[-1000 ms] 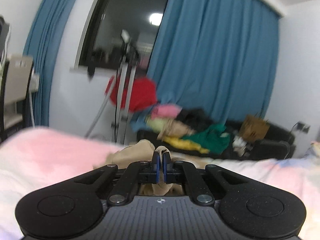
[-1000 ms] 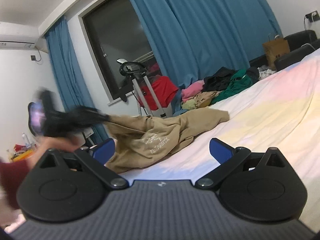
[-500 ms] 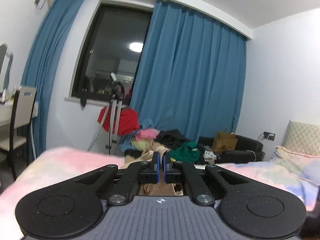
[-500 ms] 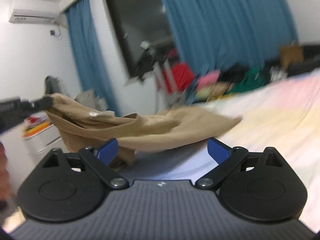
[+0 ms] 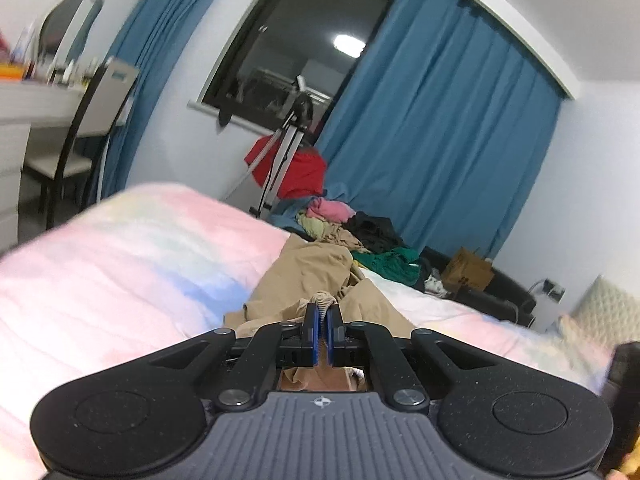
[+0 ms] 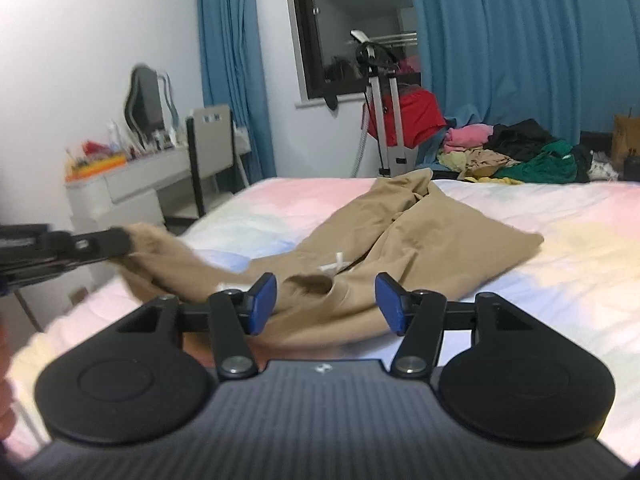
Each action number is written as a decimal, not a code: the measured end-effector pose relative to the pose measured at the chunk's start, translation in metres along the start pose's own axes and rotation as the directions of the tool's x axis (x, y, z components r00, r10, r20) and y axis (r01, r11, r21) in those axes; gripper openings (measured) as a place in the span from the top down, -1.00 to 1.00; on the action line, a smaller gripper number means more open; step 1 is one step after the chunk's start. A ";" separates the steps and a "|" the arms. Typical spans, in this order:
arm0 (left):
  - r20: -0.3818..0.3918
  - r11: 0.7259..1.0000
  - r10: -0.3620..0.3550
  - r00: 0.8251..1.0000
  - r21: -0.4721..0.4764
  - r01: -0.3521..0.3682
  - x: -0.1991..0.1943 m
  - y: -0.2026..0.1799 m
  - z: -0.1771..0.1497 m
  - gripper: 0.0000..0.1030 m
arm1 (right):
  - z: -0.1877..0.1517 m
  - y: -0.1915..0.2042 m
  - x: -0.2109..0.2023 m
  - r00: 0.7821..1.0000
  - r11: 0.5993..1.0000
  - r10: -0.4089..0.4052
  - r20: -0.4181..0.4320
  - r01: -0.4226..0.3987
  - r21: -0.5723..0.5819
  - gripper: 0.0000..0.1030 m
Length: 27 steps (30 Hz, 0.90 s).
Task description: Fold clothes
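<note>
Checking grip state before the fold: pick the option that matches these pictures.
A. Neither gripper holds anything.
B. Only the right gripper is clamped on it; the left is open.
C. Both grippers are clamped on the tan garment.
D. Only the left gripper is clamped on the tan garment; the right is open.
D. The left gripper has its jaws shut on a ribbed edge of the tan garment, while the right gripper stands open with the cloth lying between and beyond its fingers.

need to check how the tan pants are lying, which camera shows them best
The right wrist view: the tan pants show nearly whole, spread across the bed, one end pinched by the left gripper. The left wrist view shows only bunched fabric beyond its shut fingers, much of it hidden.
</note>
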<state>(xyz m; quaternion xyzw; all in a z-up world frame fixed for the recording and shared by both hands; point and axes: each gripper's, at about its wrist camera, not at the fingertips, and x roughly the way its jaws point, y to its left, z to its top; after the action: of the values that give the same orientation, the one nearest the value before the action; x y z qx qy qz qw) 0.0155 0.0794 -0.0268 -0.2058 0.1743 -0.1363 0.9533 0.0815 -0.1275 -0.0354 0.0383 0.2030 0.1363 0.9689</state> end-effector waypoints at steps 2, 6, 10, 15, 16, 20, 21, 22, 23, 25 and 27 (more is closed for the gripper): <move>-0.032 1.000 0.012 0.999 -0.014 -0.012 0.008 0.011 0.000 0.92 | 0.009 0.001 0.024 0.998 0.999 -0.015 -0.055 0.013 -0.038 -0.11; -0.076 0.997 0.002 0.997 -0.076 -0.008 0.019 0.038 -0.002 0.92 | 0.018 0.008 0.076 0.984 0.986 -0.074 -0.163 0.048 -0.159 0.22; -0.116 0.994 0.004 0.993 -0.111 -0.016 0.031 0.055 -0.006 0.92 | 0.014 0.022 0.123 0.944 0.963 -0.082 -0.320 -0.008 -0.268 0.23; -0.139 0.995 0.012 0.990 -0.100 -0.026 0.038 0.060 -0.010 0.92 | -0.009 0.049 0.146 0.913 0.876 -0.210 -0.351 0.016 -0.482 0.49; -0.143 0.995 0.014 0.990 -0.098 -0.028 0.040 0.060 -0.010 0.92 | -0.010 0.051 0.145 0.913 0.864 -0.239 -0.331 0.044 -0.502 0.89; -0.163 0.996 0.021 0.986 -0.083 -0.035 0.044 0.062 -0.014 0.92 | 0.004 0.036 0.117 0.931 0.878 -0.285 -0.229 0.158 -0.452 0.89; -0.170 0.997 0.023 0.985 -0.070 -0.035 0.044 0.058 -0.016 0.92 | 0.008 0.032 0.103 0.937 0.881 -0.290 -0.195 0.182 -0.437 0.89; -0.177 0.998 0.024 0.984 -0.057 -0.035 0.044 0.055 -0.018 0.92 | 0.011 0.028 0.089 0.942 0.883 -0.296 -0.161 0.205 -0.422 0.89; -0.184 0.998 0.026 0.983 -0.044 -0.035 0.044 0.051 -0.019 0.92 | 0.014 0.025 0.076 0.945 0.884 -0.302 -0.129 0.227 -0.409 0.89; -0.199 0.999 0.030 0.980 -0.017 -0.034 0.044 0.044 -0.023 0.92 | 0.016 0.016 0.048 0.947 0.889 -0.311 -0.080 0.261 -0.376 0.89; -0.213 0.999 0.034 0.977 0.009 -0.033 0.044 0.037 -0.027 0.92 | 0.011 0.007 0.035 0.949 0.906 -0.299 -0.104 0.248 -0.342 0.89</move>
<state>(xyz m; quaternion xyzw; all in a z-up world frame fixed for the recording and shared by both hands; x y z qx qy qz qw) 0.0519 0.0884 -0.0781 -0.1846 0.2784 -0.1420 0.9318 0.1150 -0.1109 -0.0377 -0.1612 0.2550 0.0328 0.9528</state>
